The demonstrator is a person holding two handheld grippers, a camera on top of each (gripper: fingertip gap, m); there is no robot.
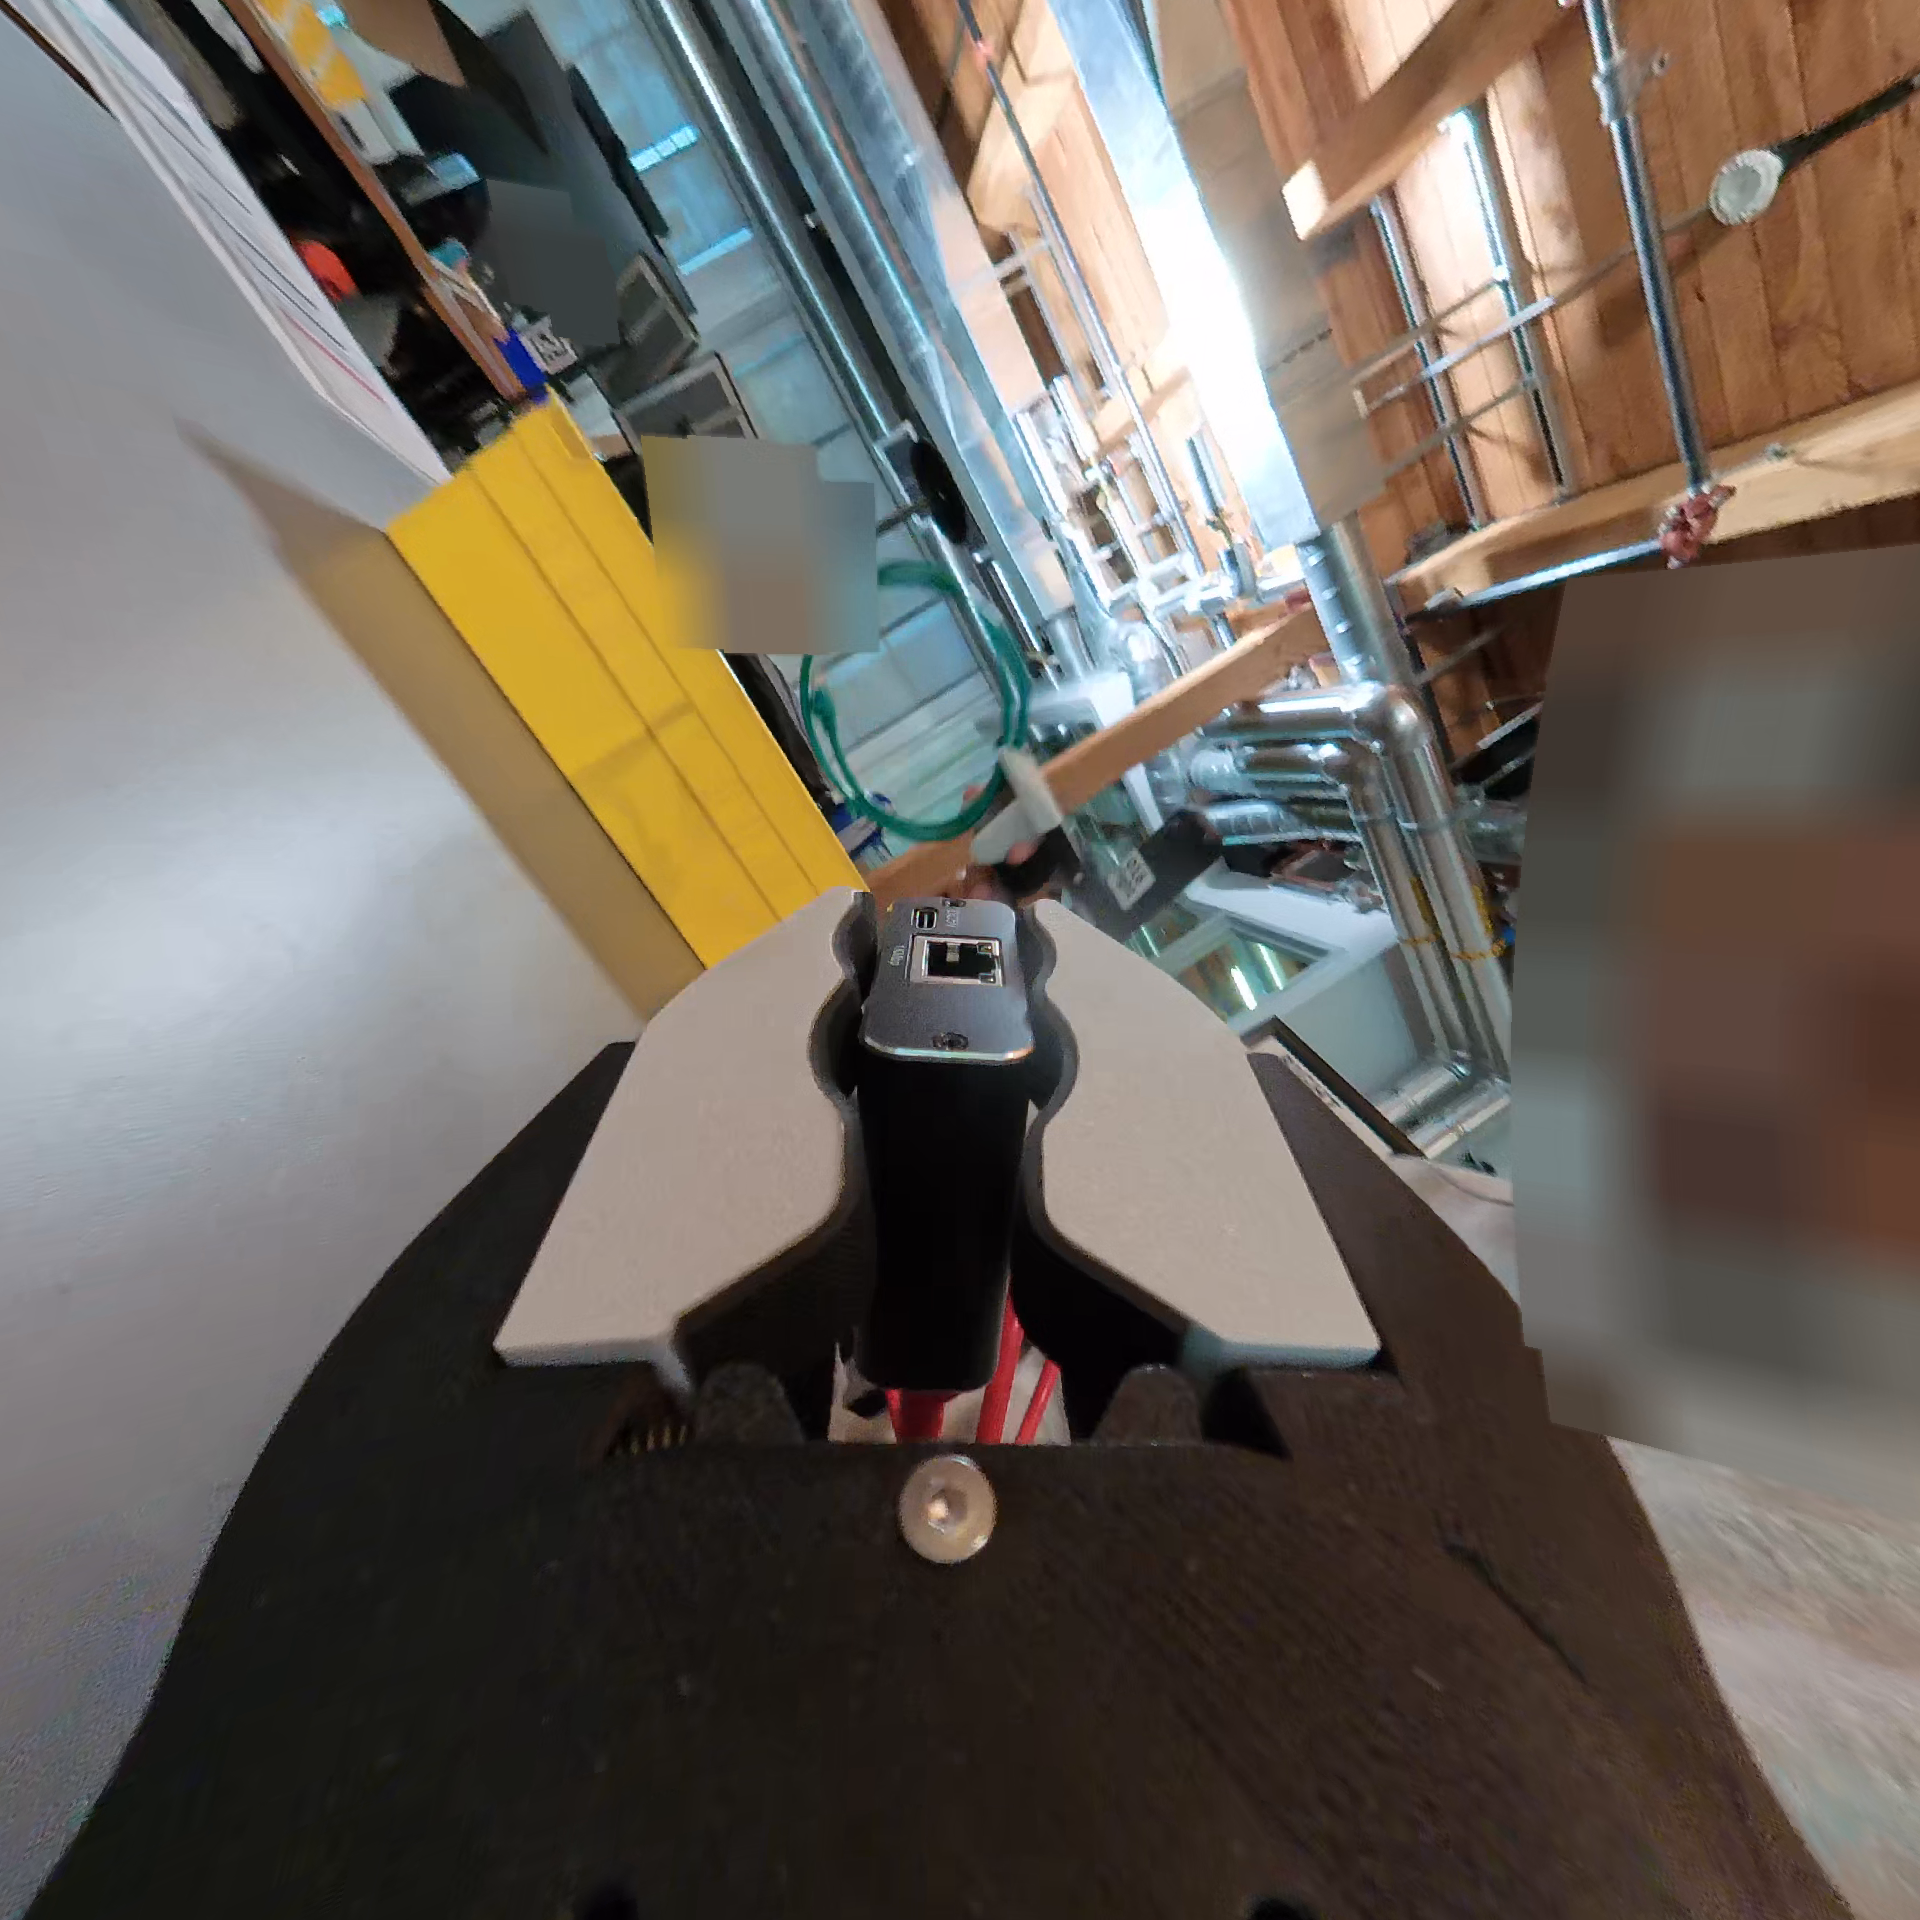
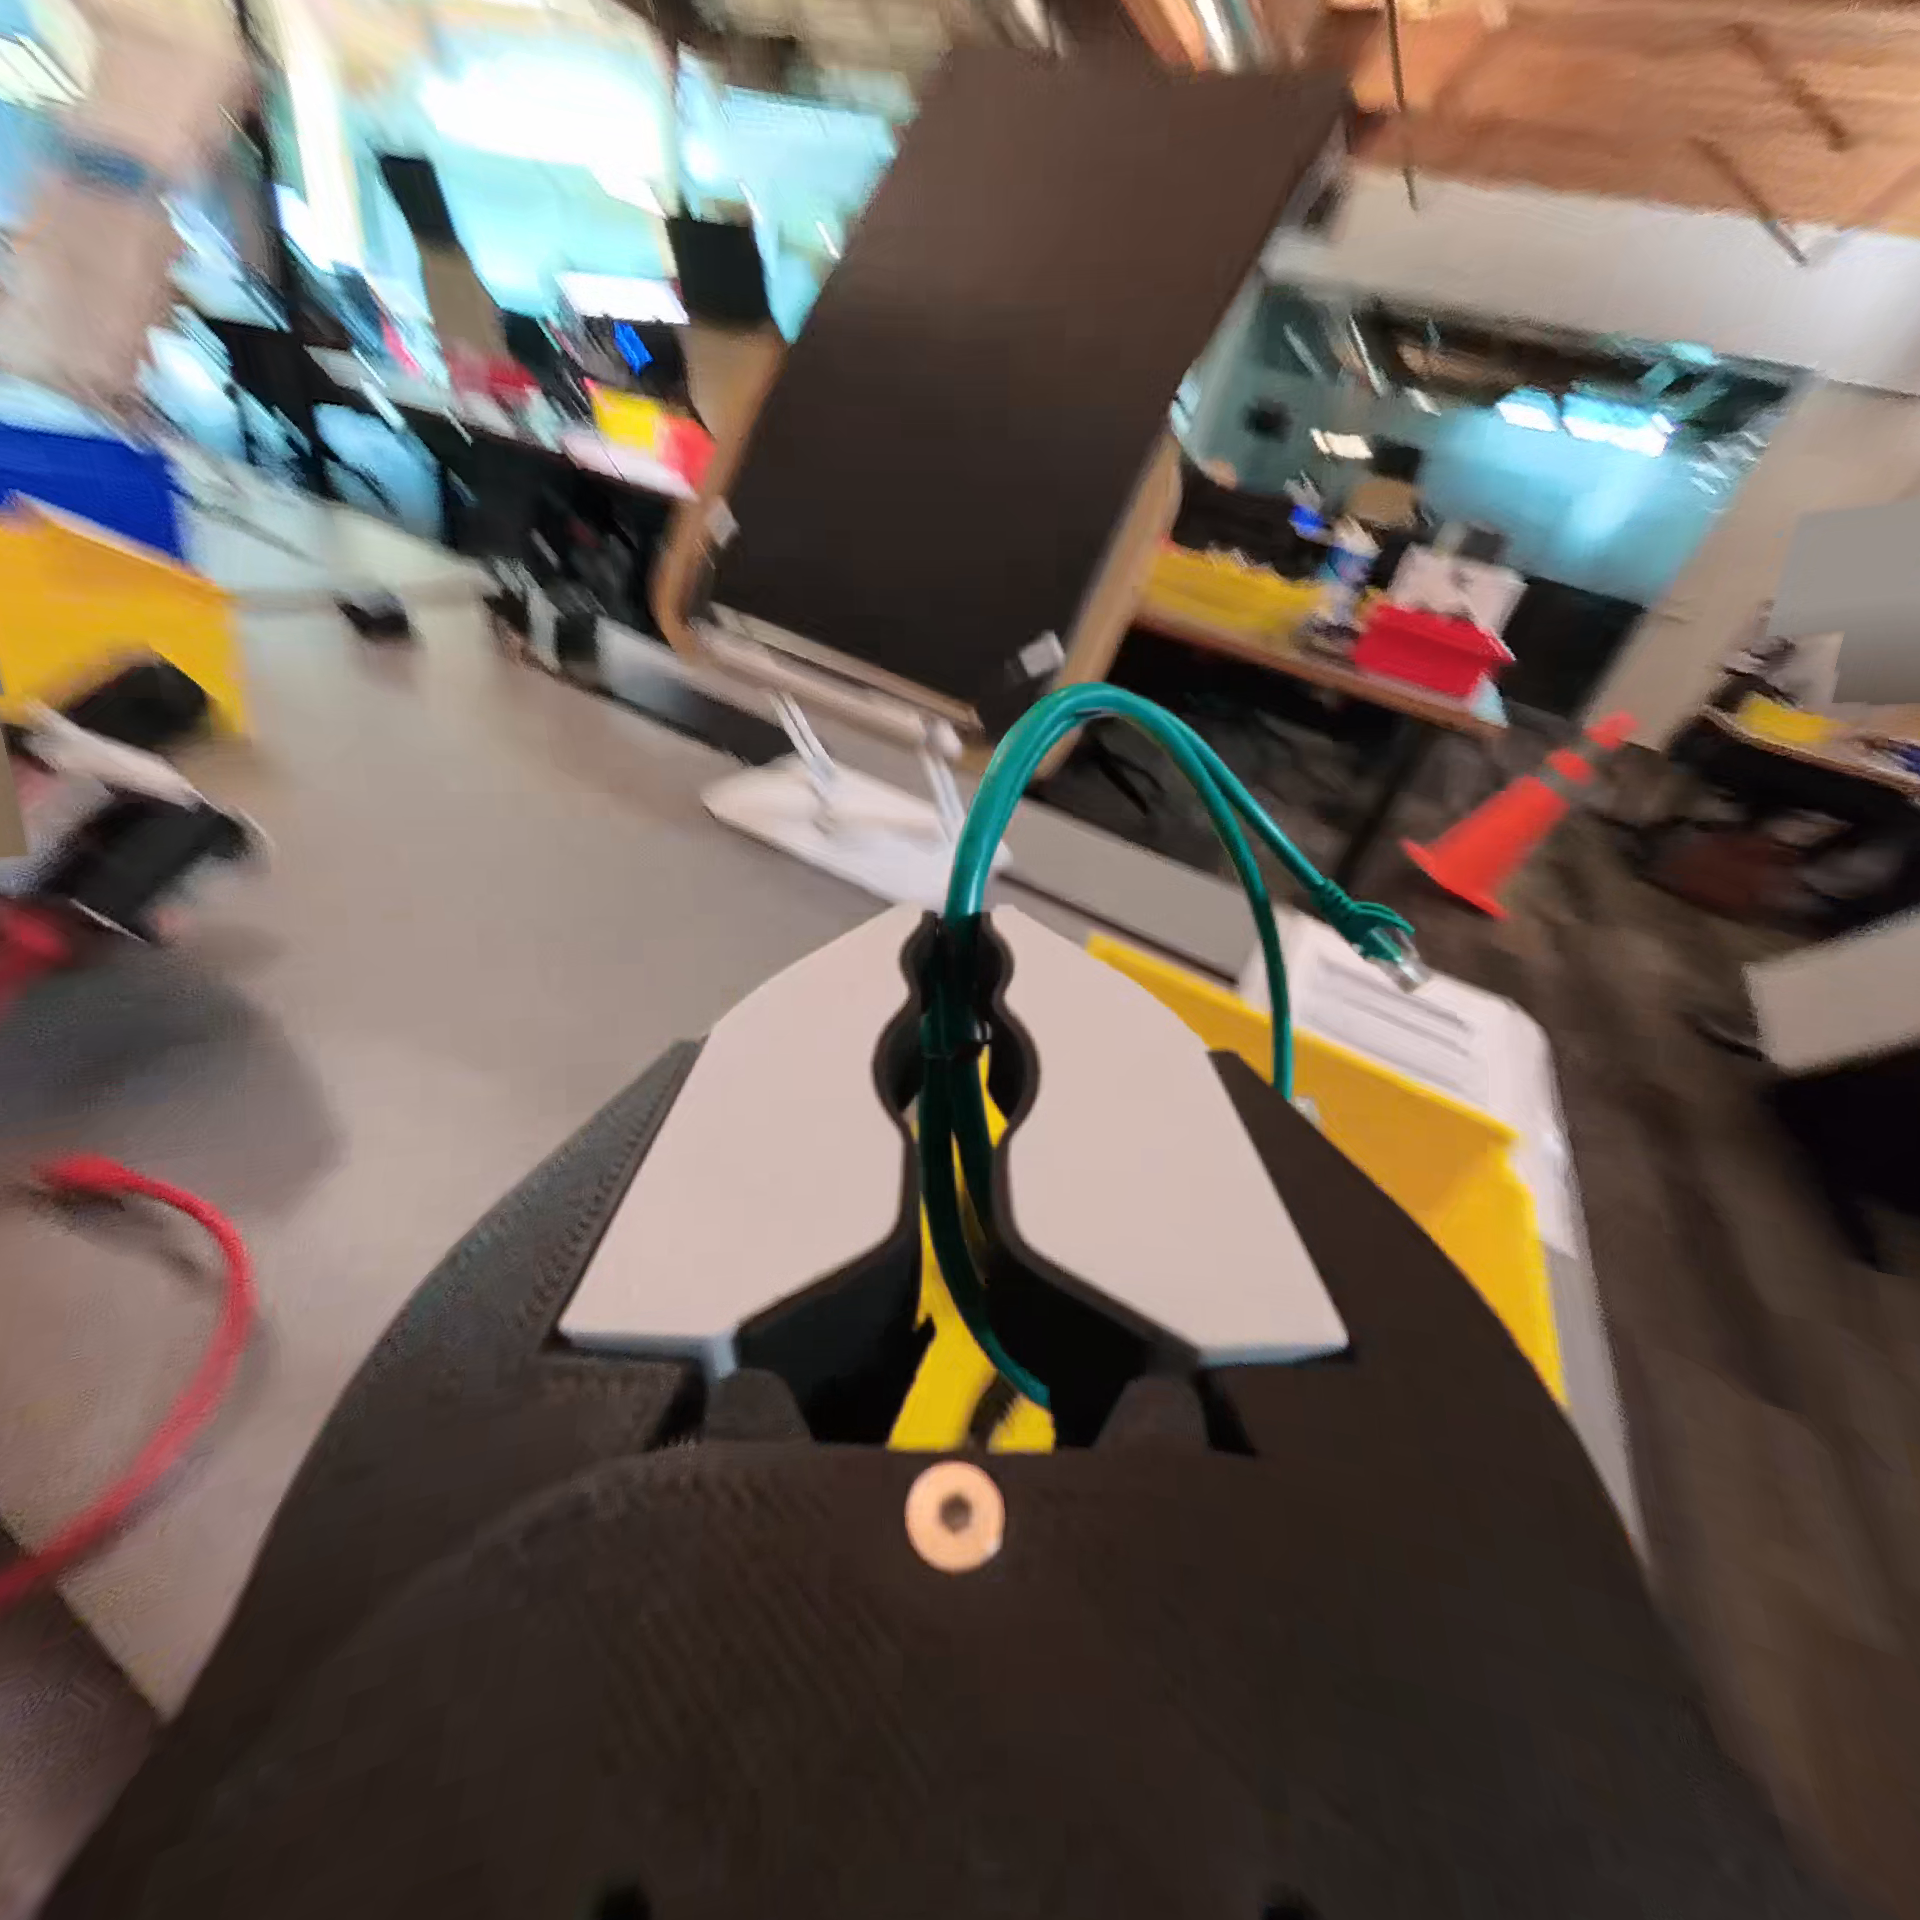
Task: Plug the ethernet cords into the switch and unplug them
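Grey pads on the left gripper point(image 1: 948, 971) are clamped onto a small dark switch point(image 1: 948, 1060), which sits upright between them with its metal end face up. On that face you can see one empty ethernet port point(image 1: 957, 958) and a tiny slot just above it. Red cord point(image 1: 1013, 1387) peeks out below the switch, down in the gap near the gripper body, though I can't tell if it's plugged into anything. The whole left wrist view is tilted, so past the fingers you mostly get a yellow bin point(image 1: 634, 686), a pale wall on the left, and wooden ceiling boards with metal pipes.

Further off in that same view the right gripper shows up small, with a green loop hanging from it.

Over in the right wrist view, the right gripper point(image 2: 956, 971) is squeezed shut on a green ethernet cord point(image 2: 1039, 727). The cord is bundled between the pads, arcs up and over to the right, and its clear plug point(image 2: 1387, 943) dangles free in the air, not in any port. Below and right of the fingers there's a yellow bin point(image 2: 1382, 1143) with a sheet of paper point(image 2: 1392, 1013) against it. A red cord point(image 2: 213, 1340) curves across the grey table point(image 2: 499, 914) on the left. Background is blurry: a dark monitor on a white stand point(image 2: 935, 416) and an orange cone point(image 2: 1496, 831).
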